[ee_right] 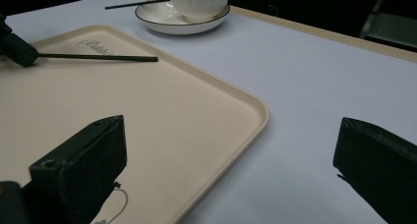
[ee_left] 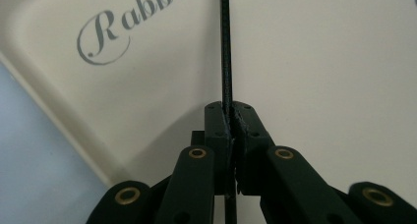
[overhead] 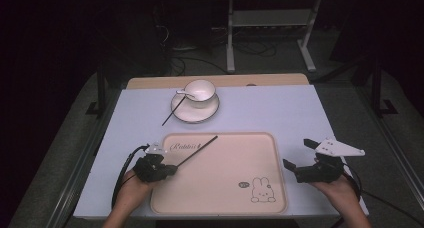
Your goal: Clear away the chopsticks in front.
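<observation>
Stick: thin black rod [overhead: 197,150], probably a chopstick, clamped at its near end by the left claw [overhead: 169,169] and running up and to the right over the tray [overhead: 215,208], its far tip near the tray's far rim.
Handling: by the look of it light, stiff and narrow; the surface seems finely ribbed in the left gripper view, which should help the pads bite. Held at one end, it could swivel, so a hold nearer the middle would be steadier.
Left claw: closed on the stick, jaws pressed flat against both sides.
Right claw: jaws [overhead: 299,158] spread wide with nothing between them, hovering at the tray's right edge, well apart from the stick.
Second stick: another black rod [overhead: 172,114] leans on the saucer [overhead: 210,113] beyond the tray, one end on the table.
Cup: white cup [overhead: 200,92] stands on the saucer with a spoon [overhead: 186,93] at its left; fragile, best left clear.
Tray: pale, with a rabbit drawing near its right front corner.
</observation>
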`<state>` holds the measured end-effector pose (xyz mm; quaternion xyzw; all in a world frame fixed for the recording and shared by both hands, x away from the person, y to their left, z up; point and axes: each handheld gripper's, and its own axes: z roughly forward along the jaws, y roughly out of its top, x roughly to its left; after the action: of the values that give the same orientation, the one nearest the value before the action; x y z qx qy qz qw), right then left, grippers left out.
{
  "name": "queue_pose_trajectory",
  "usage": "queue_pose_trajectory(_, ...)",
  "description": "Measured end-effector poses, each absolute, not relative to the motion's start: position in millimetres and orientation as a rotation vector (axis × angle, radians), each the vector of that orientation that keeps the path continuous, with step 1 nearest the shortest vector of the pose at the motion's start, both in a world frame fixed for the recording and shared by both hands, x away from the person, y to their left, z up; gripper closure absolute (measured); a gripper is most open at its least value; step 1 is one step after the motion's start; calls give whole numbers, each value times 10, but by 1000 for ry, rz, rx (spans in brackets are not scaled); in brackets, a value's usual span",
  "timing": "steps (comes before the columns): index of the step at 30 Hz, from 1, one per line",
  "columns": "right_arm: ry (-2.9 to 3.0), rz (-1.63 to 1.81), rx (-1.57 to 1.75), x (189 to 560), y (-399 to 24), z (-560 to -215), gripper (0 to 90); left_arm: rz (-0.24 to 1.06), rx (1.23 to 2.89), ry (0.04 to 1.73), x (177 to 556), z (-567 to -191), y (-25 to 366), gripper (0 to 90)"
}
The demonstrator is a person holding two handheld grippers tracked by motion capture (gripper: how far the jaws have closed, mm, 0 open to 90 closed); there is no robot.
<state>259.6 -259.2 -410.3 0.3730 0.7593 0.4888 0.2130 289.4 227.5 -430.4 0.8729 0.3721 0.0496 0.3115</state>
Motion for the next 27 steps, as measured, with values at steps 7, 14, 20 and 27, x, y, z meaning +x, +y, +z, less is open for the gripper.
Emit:
queue_pose_trajectory(7, 2109, 1357, 1034, 2597, -2591, -4104, 0, 118, 2296, 985, 2897, -4308, 2284, 844)
queue_pose_trajectory(14, 2108, 1357, 1034, 2596, -2591, -4102, 0, 113, 2296, 985, 2897, -4307, 2293, 833)
queue_pose_trajectory(20, 2109, 1356, 1032, 2598, -2589, -4103, 0, 131, 2297, 978, 2926, -4256, 2312, 756)
queue_pose_trajectory(27, 2112, 1350, 1040, 2609, -2578, -4112, 0, 135, 2266, 987, 3120, -4130, 2340, 403)
